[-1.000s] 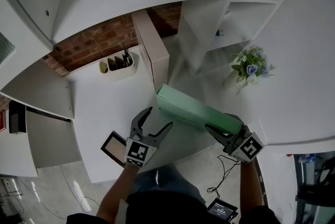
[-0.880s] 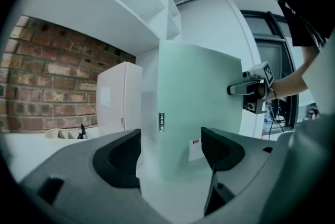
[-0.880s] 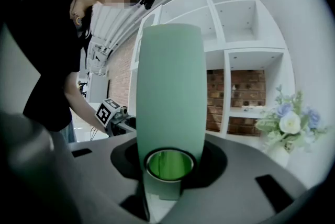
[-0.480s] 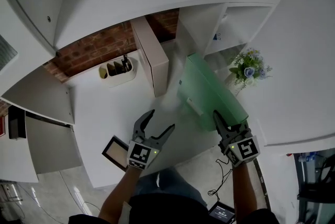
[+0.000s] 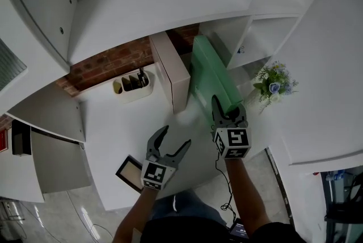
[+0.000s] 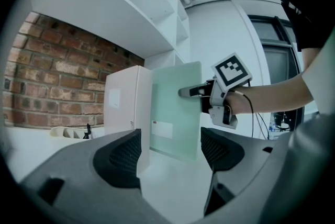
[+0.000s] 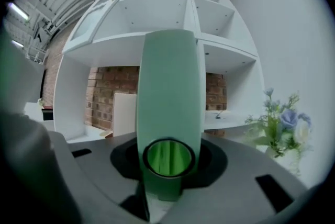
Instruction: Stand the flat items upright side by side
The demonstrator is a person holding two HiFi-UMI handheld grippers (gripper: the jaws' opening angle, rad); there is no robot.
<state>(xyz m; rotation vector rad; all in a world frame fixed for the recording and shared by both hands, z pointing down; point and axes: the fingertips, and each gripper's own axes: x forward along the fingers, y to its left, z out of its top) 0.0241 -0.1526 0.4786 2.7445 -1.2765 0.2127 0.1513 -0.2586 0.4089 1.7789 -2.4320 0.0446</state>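
A flat pale-green case (image 5: 211, 72) stands on edge on the white desk (image 5: 108, 128), just right of an upright white case (image 5: 170, 68); a narrow gap shows between them. My right gripper (image 5: 228, 112) is shut on the green case's near edge, which fills the right gripper view (image 7: 170, 97) with the white case (image 7: 125, 112) behind to the left. My left gripper (image 5: 169, 144) hovers open and empty over the desk's front. In the left gripper view the green case (image 6: 175, 108) stands beside the white case (image 6: 125, 108), with the right gripper (image 6: 201, 93) on it.
A white caddy with pens (image 5: 131, 84) sits by the brick wall. A dark framed panel (image 5: 129, 171) lies at the desk's front left edge. Artificial flowers (image 5: 274, 82) stand on the right. White shelf compartments (image 5: 249, 37) rise behind the cases.
The right gripper swung the green case from lying across the desk to standing on edge, pointing away, beside the white case. The left gripper barely moved.
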